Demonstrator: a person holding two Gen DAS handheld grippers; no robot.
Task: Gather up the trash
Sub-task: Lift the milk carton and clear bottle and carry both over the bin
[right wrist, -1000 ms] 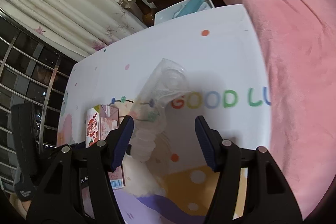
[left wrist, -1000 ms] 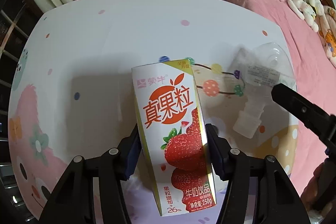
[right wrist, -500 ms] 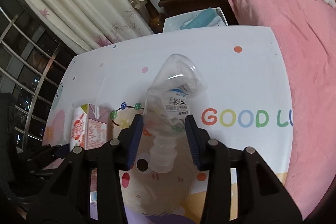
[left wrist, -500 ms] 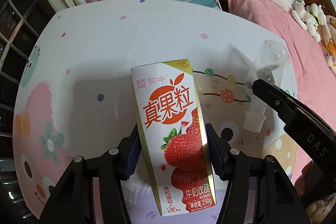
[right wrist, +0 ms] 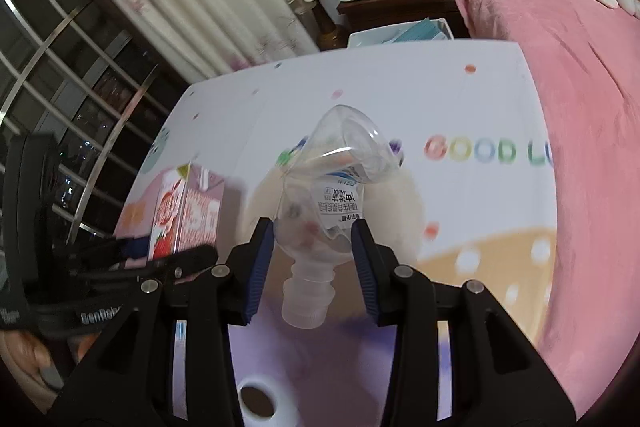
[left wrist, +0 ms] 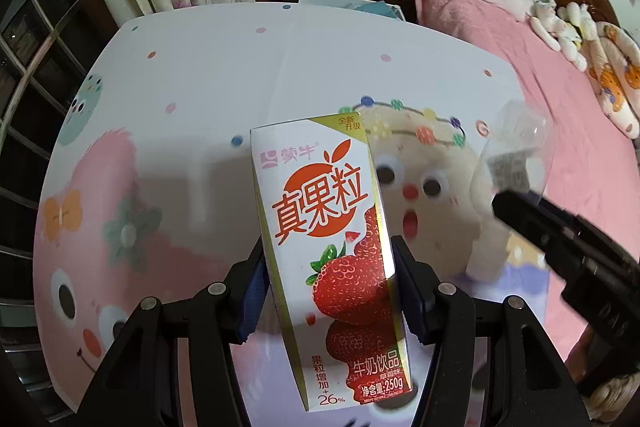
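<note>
Left gripper clamped on strawberry milk carton, right gripper pinching crushed clear bottle, both held above cartoon table, likely for carrying to trash.

one milk carton, one crushed plastic bottle, two grippers, one table

Lit from above, bright on the table. Soft shadow left of the left claw. Blurry beyond the right claw. Bent and dark round the edges.
</note>
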